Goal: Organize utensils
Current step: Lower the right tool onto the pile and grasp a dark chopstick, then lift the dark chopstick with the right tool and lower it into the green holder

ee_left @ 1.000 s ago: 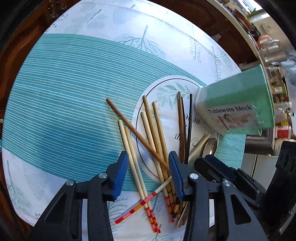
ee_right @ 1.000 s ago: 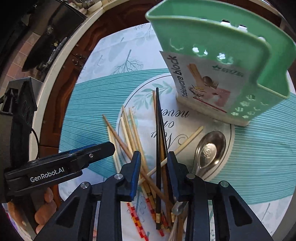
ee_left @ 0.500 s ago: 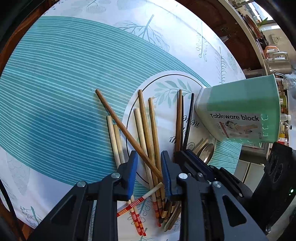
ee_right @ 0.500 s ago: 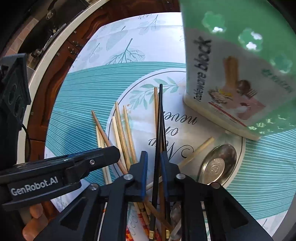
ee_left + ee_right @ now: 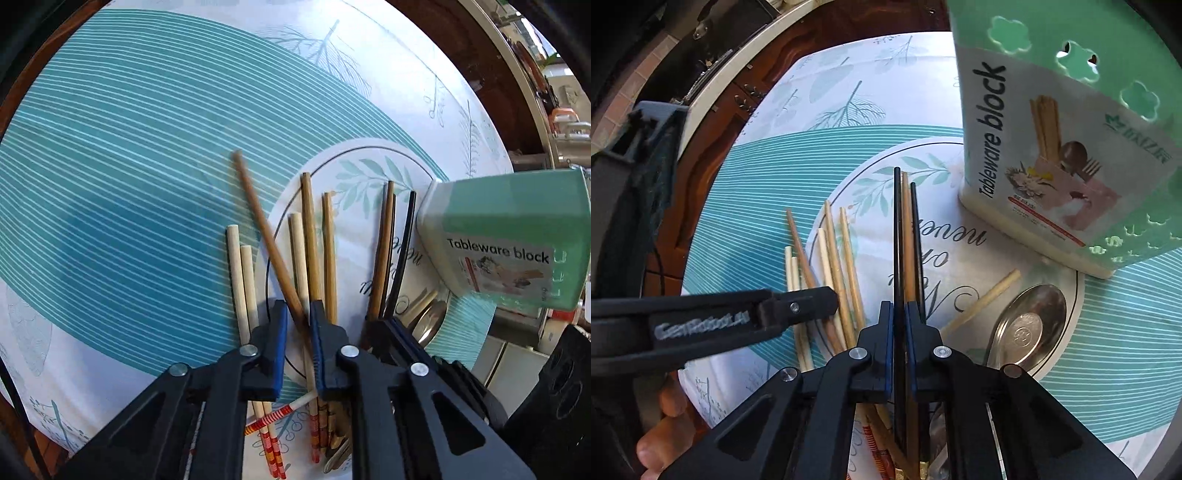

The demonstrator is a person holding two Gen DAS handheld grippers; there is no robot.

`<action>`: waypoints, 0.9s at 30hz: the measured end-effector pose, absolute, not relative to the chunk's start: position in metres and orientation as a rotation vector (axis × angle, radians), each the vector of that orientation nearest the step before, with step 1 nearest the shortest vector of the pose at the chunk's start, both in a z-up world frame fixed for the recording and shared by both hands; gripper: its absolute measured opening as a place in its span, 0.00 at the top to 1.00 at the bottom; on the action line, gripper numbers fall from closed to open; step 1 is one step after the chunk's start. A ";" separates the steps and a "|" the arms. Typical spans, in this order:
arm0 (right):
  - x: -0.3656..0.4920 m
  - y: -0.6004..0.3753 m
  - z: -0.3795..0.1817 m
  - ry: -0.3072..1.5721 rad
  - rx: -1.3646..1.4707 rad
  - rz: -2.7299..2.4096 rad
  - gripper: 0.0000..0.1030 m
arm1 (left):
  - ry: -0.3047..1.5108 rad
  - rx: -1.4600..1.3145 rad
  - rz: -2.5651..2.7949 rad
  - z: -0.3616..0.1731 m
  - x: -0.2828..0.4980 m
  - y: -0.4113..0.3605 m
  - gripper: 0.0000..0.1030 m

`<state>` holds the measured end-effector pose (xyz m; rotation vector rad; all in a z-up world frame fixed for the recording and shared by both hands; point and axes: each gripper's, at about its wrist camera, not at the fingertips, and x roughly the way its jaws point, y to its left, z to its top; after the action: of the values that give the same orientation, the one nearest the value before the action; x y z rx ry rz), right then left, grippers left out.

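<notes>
A: Chopsticks point(image 5: 310, 240): lying loose in a fan on the teal-striped tablecloth point(image 5: 129, 166), thin ends pointing roughly away from both cameras. Mostly pale or tan wood, a few with red-banded ends close in.

B: Noted. And at the right of the left wrist view?

A: Green holder point(image 5: 506, 236), labelled "Tableware block", standing on the cloth just beside the darkest sticks. Pierced with flower-shaped holes, going by the right wrist view.

B: Anything inside?

A: Cannot tell; hidden from both views.

B: Left gripper point(image 5: 298, 309)?

A: Pointing steeply down and closing around the brown chopstick point(image 5: 266, 236), the one lying slantwise across the paler ones. Stick between the blue pads, with a thin gap on its left side, so not pressed yet.

B: Right gripper point(image 5: 899, 308)?

A: Clamped together on the black chopstick point(image 5: 897, 236), pads tight against both sides. Just beside a tan stick and a second black one.

B: Any other utensils?

A: Metal spoon point(image 5: 1027, 328), flat on the cloth to the right of that gripper, near the holder's foot. One pale stick slanting just beside it.

B: Anything of the person?

A: Part of a hand point(image 5: 661, 424) at lower left in the right wrist view, wrapped on the left gripper's handle.
</notes>
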<state>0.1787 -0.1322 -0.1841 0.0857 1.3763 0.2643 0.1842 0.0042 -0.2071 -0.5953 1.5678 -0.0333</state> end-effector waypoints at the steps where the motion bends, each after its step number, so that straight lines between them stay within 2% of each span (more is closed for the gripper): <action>1: 0.177 -0.132 -0.183 1.375 0.091 0.271 0.94 | 1.564 -0.595 -0.029 -0.207 0.183 0.004 0.93; 3: 0.173 -0.134 -0.179 1.373 0.100 0.285 0.94 | 1.550 -0.574 -0.026 -0.205 0.181 0.004 0.96; 8: 0.160 -0.136 -0.168 1.362 0.115 0.306 0.94 | 1.525 -0.545 -0.036 -0.198 0.174 0.003 0.96; 27: 0.098 -0.170 -0.082 1.161 0.211 0.379 0.94 | 1.319 -0.362 -0.283 -0.104 0.134 -0.009 0.96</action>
<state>0.0975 -0.1704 -0.0824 0.2107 1.1613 0.3789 0.1340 -0.0085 -0.1043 -0.3625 1.3185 -0.2829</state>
